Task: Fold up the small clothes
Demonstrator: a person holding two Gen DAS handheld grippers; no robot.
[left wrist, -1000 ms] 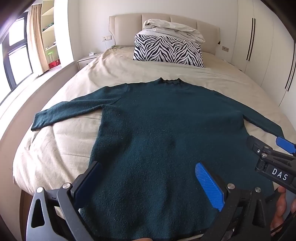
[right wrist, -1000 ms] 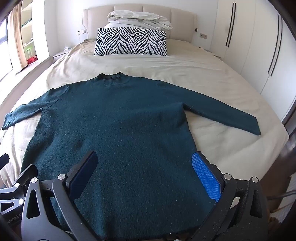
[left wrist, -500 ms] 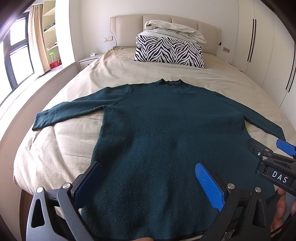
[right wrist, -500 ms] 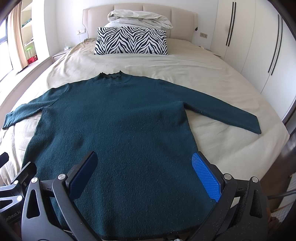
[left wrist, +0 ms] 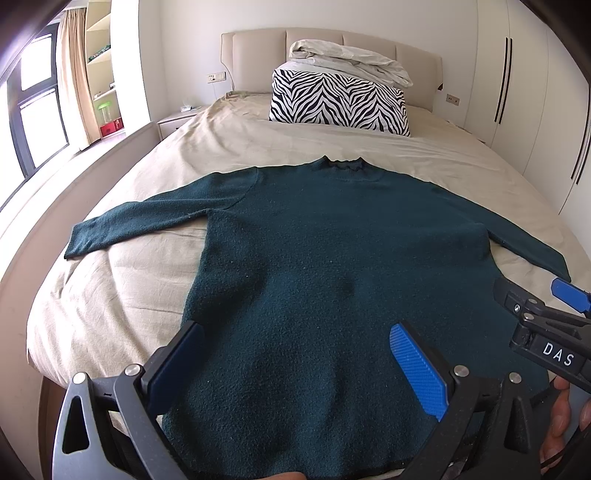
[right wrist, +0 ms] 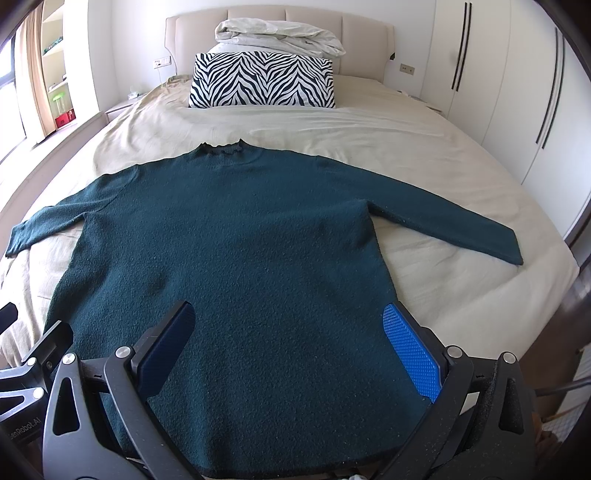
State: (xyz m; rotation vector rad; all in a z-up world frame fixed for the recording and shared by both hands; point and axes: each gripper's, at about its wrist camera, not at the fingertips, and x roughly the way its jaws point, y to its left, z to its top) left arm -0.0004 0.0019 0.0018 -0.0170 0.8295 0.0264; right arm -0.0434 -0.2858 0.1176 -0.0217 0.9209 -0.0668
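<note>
A dark teal sweater lies flat and face up on the bed, collar toward the headboard, both sleeves spread out to the sides. My left gripper hangs open above the hem's left half, nothing between its blue pads. My right gripper is also open, over the hem's right half; it shows in the left wrist view at the right edge, with a hand behind it. Part of the left gripper's frame shows at the lower left of the right wrist view.
The bed has a beige sheet. A zebra-print pillow and a bundled white duvet sit by the headboard. White wardrobes line the right side; a window and shelves are on the left.
Both grippers have drawn back and risen slightly, so a little more of the sweater's hem shows. The sweater has not moved.
</note>
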